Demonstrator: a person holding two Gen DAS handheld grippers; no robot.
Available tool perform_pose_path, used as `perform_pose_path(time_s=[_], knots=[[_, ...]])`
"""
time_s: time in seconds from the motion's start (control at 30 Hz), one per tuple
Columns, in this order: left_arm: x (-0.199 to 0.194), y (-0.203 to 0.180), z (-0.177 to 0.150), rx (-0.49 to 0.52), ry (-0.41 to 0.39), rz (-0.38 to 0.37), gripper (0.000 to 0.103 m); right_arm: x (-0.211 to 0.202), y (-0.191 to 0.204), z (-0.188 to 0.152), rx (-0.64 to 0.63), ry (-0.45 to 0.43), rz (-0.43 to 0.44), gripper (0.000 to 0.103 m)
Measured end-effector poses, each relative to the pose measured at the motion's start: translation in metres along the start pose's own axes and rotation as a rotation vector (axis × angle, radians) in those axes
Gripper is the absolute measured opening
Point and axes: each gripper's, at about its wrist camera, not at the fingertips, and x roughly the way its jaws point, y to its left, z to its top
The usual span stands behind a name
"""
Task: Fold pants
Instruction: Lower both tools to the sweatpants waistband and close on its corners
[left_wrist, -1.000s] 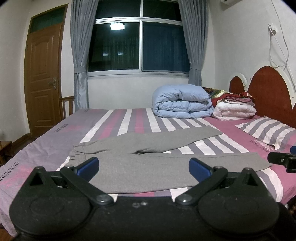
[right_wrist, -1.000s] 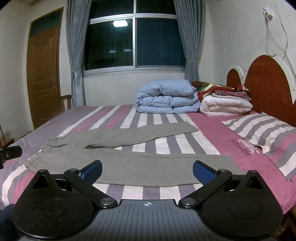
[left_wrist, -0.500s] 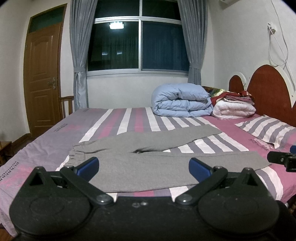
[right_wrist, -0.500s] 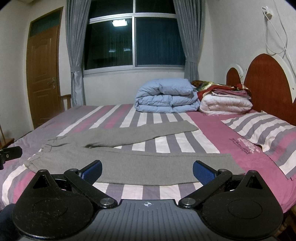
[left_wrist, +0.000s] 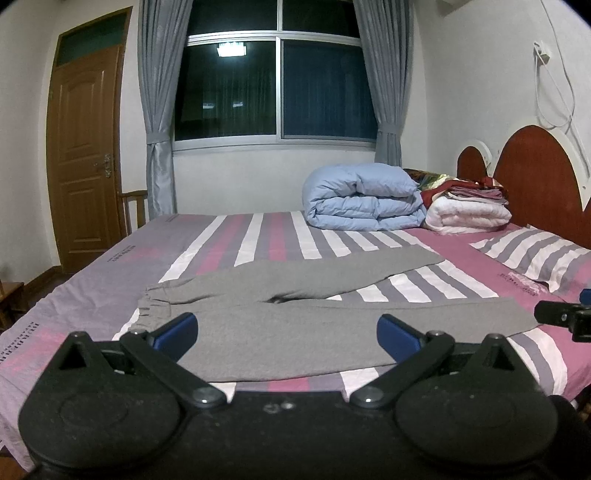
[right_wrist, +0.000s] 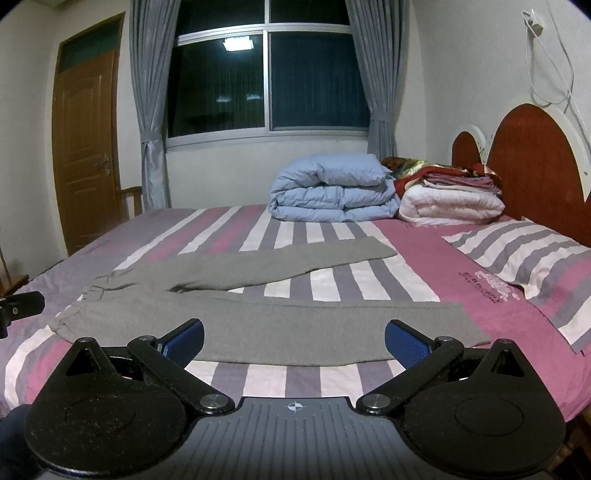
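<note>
— Grey knit pants (left_wrist: 295, 317): where are they laid?
— Flat on the striped bedsheet (left_wrist: 280, 240), legs spread in a V, waistband to the left.
— Left gripper (left_wrist: 286, 330), right gripper (right_wrist: 293, 338)?
— Both are held just above the near leg, blue pads (right_wrist: 406, 343) spread wide, nothing gripped.

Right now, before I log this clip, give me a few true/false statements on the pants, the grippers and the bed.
1. The grey pants lie spread flat, legs apart in a V. True.
2. The left gripper is clamped on the waistband. False: it is open, holding nothing.
3. The right gripper is open and empty. True.
4. The light blue duvet lies unfolded over the pants. False: it sits folded at the far side of the striped bed sheet, apart from them.
5. The waistband points towards the headboard. False: the leg ends do.
</note>
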Motion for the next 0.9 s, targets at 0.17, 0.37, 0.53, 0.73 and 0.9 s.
perform_pose_path(time_s=[0.17, 0.37, 0.53, 0.73, 0.9], knots=[[0.001, -0.001, 0.001, 0.003, 0.004, 0.001, 0.097, -0.001, 0.002, 0.005, -0.003, 0.0, 0.001, 0.103], [0.013, 0.013, 0.005, 0.001, 0.038, 0.037, 0.097, 0.013, -0.002, 0.0, -0.004, 0.005, 0.013, 0.103], [0.048, 0.051, 0.026, -0.017, 0.098, 0.083, 0.097, 0.045, 0.003, 0.024, -0.015, 0.062, 0.104, 0.103], [0.101, 0.109, 0.052, 0.055, 0.139, 0.115, 0.097, 0.094, 0.001, 0.058, -0.011, 0.054, 0.19, 0.103], [0.165, 0.176, 0.072, 0.056, 0.188, 0.143, 0.08, 0.159, 0.004, 0.092, -0.056, 0.066, 0.243, 0.103]])
